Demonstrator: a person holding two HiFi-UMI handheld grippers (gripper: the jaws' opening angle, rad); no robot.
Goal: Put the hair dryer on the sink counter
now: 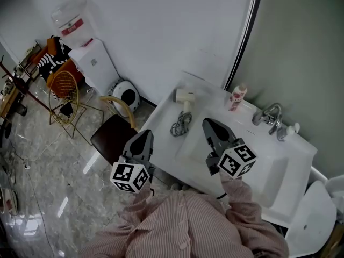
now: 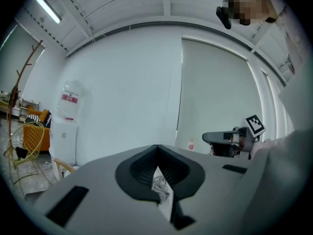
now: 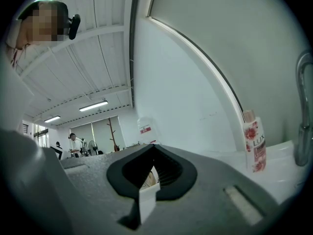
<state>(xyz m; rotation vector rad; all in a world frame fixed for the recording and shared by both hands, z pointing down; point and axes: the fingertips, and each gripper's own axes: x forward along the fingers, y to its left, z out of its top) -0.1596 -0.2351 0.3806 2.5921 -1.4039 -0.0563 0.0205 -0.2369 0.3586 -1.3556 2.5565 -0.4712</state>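
Hair dryer lies on the white worktop, both grippers clear of it.

The white hair dryer [image 1: 184, 95] rests at the upper left of the smooth, glossy worktop [image 1: 161, 117], handle pointing down the frame, with its grey cord [image 1: 181, 124] bunched in a loose coil just below it. Further right a slim white bottle [image 1: 237, 97] with a red flower print stands upright, and beyond it a curved chrome tap [image 1: 270, 115] arches over the rectangular basin [image 1: 279, 171]. The left gripper [image 1: 145, 136], matte grey with black ribbed pads, hangs off the worktop's lower left edge, clenched on nothing. The right gripper [image 1: 209, 124] hovers over the worktop below the dryer, also clenched and empty. At the upper left of the frame a clear jug sits on a boxy white water dispenser [image 1: 91, 63].
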